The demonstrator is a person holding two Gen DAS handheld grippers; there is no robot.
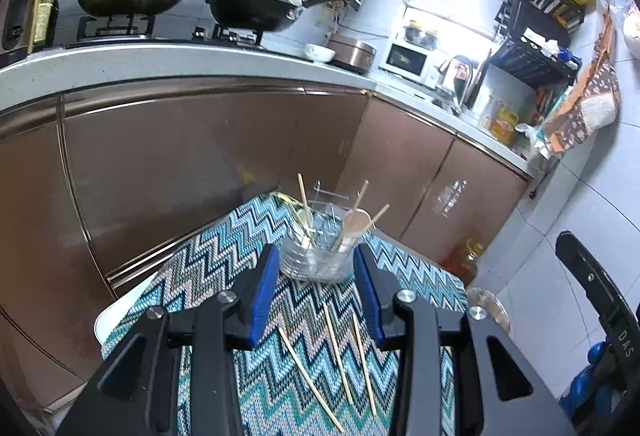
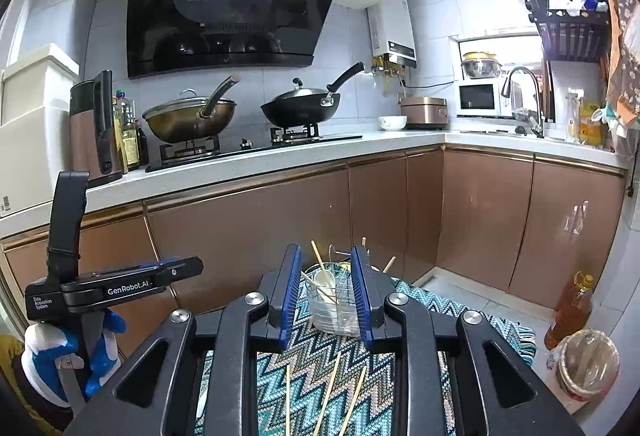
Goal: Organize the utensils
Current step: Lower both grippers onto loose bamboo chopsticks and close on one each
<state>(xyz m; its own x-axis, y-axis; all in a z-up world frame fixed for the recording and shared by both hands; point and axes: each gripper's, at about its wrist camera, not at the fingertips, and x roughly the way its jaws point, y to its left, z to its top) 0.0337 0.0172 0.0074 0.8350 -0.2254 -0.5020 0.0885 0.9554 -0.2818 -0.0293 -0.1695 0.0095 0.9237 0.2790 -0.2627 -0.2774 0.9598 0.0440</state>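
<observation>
A clear holder (image 1: 316,260) with a wire insert stands at the far end of a zigzag cloth (image 1: 224,248). It holds a wooden spoon (image 1: 354,224), a white spoon and a few chopsticks. Three loose chopsticks (image 1: 336,352) lie on the cloth nearer to me. My left gripper (image 1: 316,250) hovers over them, short of the holder, open with nothing between its blue pads. My right gripper (image 2: 325,250) also points at the holder (image 2: 336,300) from above the loose chopsticks (image 2: 332,388), its pads apart and bare. In the right wrist view the left gripper (image 2: 180,266) is off to the left, held by a gloved hand (image 2: 52,348).
Brown cabinet doors (image 2: 280,220) stand close behind the cloth-covered table. On the counter above are two woks on a stove (image 2: 188,120). An oil bottle (image 2: 572,308) and a lined bin (image 2: 588,364) sit on the floor to the right.
</observation>
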